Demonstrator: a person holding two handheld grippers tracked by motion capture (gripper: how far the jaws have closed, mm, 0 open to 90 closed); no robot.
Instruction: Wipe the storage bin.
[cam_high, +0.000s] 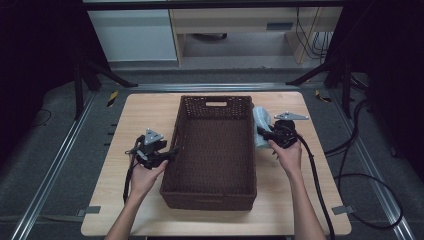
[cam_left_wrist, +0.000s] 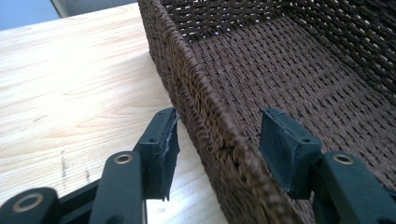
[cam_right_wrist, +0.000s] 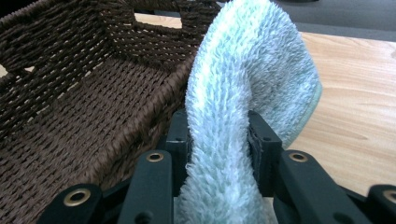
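While right tongs (cam_right_wrist: 218, 133) clamp the towel (cam_right_wrist: 247, 70), left tongs (cam_left_wrist: 219, 140) gape astride basket wall (cam_left_wrist: 205, 126); lift towel over rim w/o snagging.

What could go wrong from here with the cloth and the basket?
1. The right gripper pinches only a fold of the fluffy pale cloth; the loose end might snag on the woven basket's rim going over.
2. The left gripper straddles the basket's left wall with open jaws, so a snag could drag the unheld basket.
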